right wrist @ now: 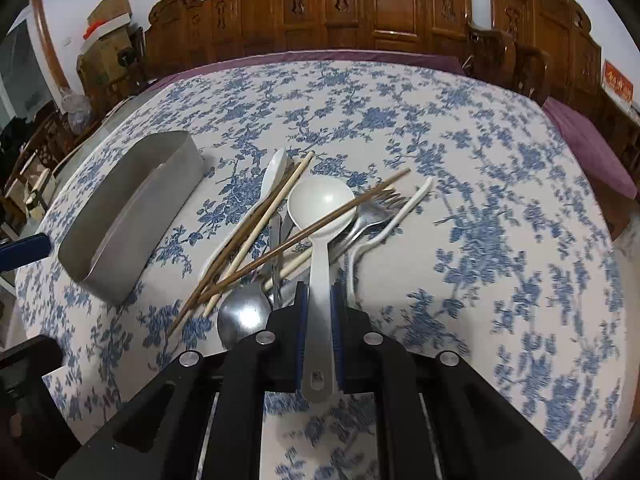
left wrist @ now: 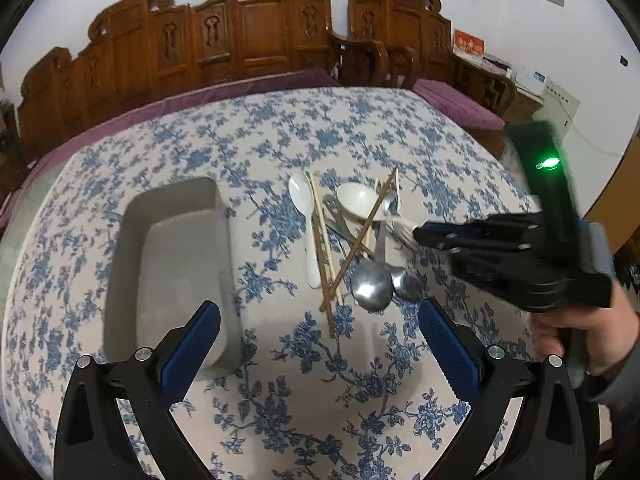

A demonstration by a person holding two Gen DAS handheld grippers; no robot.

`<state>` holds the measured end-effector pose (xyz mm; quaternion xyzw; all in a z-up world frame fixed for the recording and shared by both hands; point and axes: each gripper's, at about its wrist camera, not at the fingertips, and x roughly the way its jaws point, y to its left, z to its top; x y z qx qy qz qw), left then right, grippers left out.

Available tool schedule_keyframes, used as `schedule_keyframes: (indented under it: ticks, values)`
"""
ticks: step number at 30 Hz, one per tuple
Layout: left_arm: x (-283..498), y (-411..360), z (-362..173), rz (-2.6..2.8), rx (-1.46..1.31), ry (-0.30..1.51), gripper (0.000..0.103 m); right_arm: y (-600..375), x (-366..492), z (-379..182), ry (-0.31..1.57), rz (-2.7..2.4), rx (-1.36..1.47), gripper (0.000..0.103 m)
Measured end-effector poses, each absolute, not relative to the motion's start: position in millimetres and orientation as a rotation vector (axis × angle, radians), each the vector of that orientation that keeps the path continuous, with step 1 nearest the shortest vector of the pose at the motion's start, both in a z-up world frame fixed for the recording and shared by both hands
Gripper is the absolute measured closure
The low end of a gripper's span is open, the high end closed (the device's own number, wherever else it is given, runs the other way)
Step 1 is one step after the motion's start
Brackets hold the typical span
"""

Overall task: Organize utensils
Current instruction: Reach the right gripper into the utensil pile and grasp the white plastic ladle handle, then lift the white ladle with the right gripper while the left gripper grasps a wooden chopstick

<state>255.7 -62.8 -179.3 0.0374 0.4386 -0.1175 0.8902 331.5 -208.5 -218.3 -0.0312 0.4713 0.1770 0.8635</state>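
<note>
Fingers of the right gripper [right wrist: 319,320] are closed on the handle of the white ladle-shaped spoon [right wrist: 320,204], whose bowl lies on top of the pile with a dark chopstick [right wrist: 320,228] crossing over it. Fingers of the left gripper [left wrist: 320,340] stand wide apart with nothing between them, hovering over the counter [left wrist: 320,400] just in front of the pile.

Judging by the grey organizer tray [left wrist: 176,256], which sits empty just left of the pile, sorting has barely begun: nothing is in it yet. Everything is still heaped together: a slim white spoon [left wrist: 304,208] nearest the tray, pale chopsticks [left wrist: 322,240], two steel spoons [left wrist: 372,286], a fork [right wrist: 374,212] and a thin white utensil [right wrist: 384,232] on the far side from the tray.

Chopsticks lying across the ladle-shaped spoon will likely shift or roll as it lifts. Carved wooden chairs [left wrist: 256,28] stand beyond the counter, clear of the work.
</note>
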Motion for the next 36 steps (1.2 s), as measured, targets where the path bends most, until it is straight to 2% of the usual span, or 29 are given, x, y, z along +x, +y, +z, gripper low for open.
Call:
schedule_keyframes:
  ticks: [4, 6, 11, 21, 30, 36]
  values:
    - [259, -71, -189, -0.273, 0.098, 0.932, 0.015, -217, 314, -208, 0.967, 0.369, -0.105, 0.090]
    - [263, -75, -194, -0.291, 0.098, 0.947, 0.027, -224, 303, -208, 0.970, 0.370, -0.124, 0.090]
    - [277, -94, -211, -0.337, 0.140, 0.985, 0.043, -244, 291, -217, 0.962, 0.352, -0.121, 0.090]
    - [316, -122, -236, -0.343, 0.247, 1.021, 0.048, -271, 282, -214, 0.905, 0.359, -0.045, 0.090]
    - [340, -126, -251, -0.362, 0.179, 1.074, 0.077, -277, 284, -217, 0.927, 0.365, -0.018, 0.090]
    - [340, -126, -252, -0.367, 0.180, 1.069, 0.080, -275, 285, -223, 0.953, 0.372, -0.028, 0.090]
